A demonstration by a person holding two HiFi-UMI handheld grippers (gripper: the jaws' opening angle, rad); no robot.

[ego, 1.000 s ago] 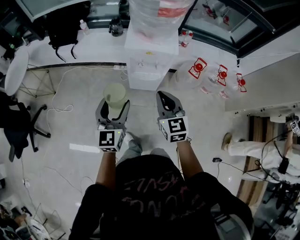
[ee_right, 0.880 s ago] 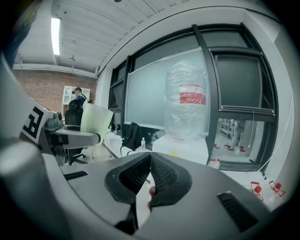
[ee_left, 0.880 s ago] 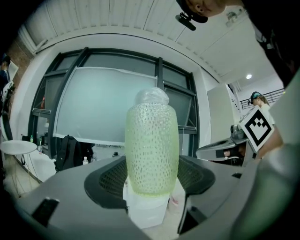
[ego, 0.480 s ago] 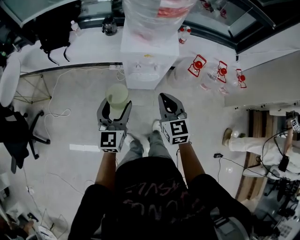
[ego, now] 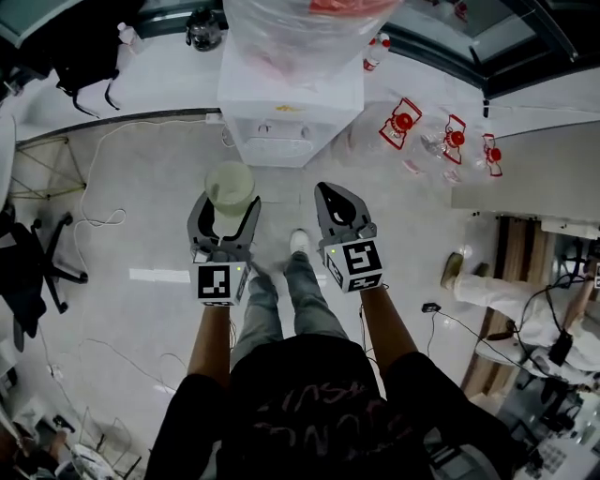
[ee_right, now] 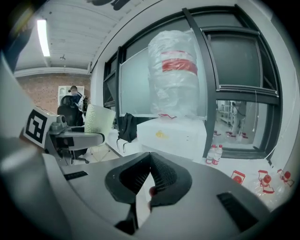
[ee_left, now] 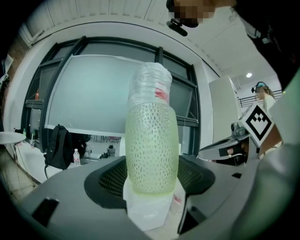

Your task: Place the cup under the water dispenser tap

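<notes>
**Two grippers, one light-looking cup, dispenser dead ahead**

Head view: the person is standing over a pale floor, facing the white water dispenser (ego: 291, 103) with its wrapped bottle (ego: 300, 23) on top. The left gripper (ego: 228, 202) is pinching the cup (ego: 230, 184) from both sides and holding it upright, mouth up. It is near the dispenser's front but not yet under it. The taps are too small here to say which one the cup is lined up with. The right gripper (ego: 330, 190) is hanging beside it with its tips pressed together, carrying nothing.

Left gripper view: the cup is filling the gap between the jaws, which are standing wide with their pads bearing on its lower half. It is pale green, see-through and dimpled all over, and looks empty. So it's probably going to handle as very light and a bit bendy. The dimples should be helping against slipping, but a thin wall like that may dent if squeezed harder. Low on the body seems the sensible place to hold it, since that is keeping the rim clear for the tap.

Right gripper view: its jaws are meeting at the tips with nothing between them. The cup is showing off to the left of this view, and the dispenser is sitting ahead.
</notes>
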